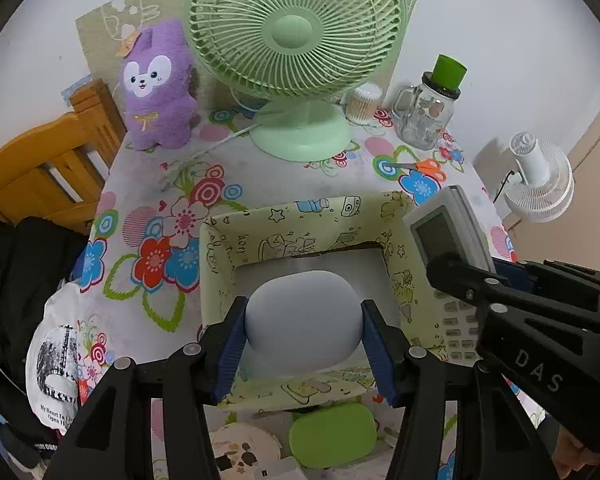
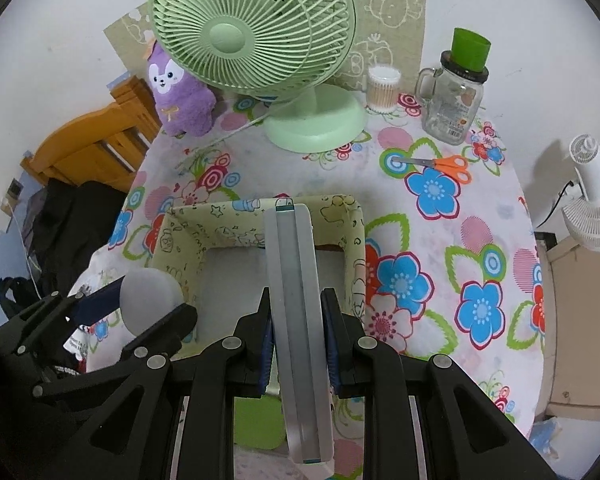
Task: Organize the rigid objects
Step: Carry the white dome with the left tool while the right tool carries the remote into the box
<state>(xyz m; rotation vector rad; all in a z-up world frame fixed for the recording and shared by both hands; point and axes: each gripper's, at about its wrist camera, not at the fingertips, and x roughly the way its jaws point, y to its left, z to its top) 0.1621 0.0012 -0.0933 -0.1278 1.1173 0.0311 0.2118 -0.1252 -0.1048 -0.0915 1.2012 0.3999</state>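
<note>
Floral tablecloth (image 1: 260, 184) carries the box (image 1: 228, 248). Left gripper (image 1: 303, 340) clamps the blue case (image 1: 302, 316) above it; right gripper (image 2: 298, 338) clamps the remote (image 2: 296, 300). Lower both inside the walls before releasing.

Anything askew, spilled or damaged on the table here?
Nothing spilled. The box has a torn, ragged inner edge along its far wall. The scissors lie loose beside the jar.

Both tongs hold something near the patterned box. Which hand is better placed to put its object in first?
Probably the left: its tongs hold the pale blue case over the box opening. The right tongs hold the remote by the box's right wall.
</note>
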